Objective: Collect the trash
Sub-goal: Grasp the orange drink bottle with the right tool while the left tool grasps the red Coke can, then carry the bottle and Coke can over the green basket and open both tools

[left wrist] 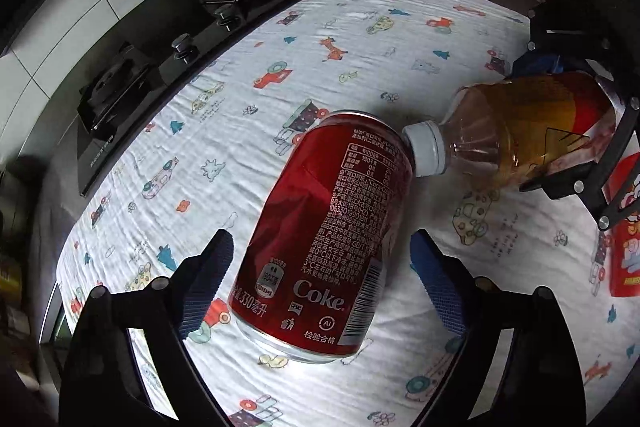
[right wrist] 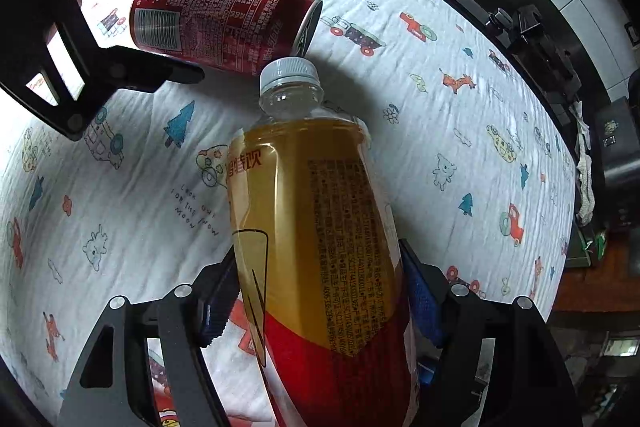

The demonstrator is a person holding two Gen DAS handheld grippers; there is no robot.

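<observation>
A dented red Coke can (left wrist: 324, 231) lies on its side on the patterned cloth, between the fingers of my left gripper (left wrist: 320, 259). The jaws stand wide apart, with gaps on both sides of the can. The can also shows in the right wrist view (right wrist: 216, 23). My right gripper (right wrist: 320, 291) is shut on a plastic bottle (right wrist: 320, 235) of amber drink with a grey cap. The bottle shows in the left wrist view (left wrist: 520, 135), its cap touching the can's top rim.
A white cloth (left wrist: 360, 39) with cartoon prints covers the table. A black gas stove (left wrist: 132, 95) with knobs runs along the tiled wall. A red packet (left wrist: 628, 227) lies at the right edge. Rags (right wrist: 586, 183) hang by the far end.
</observation>
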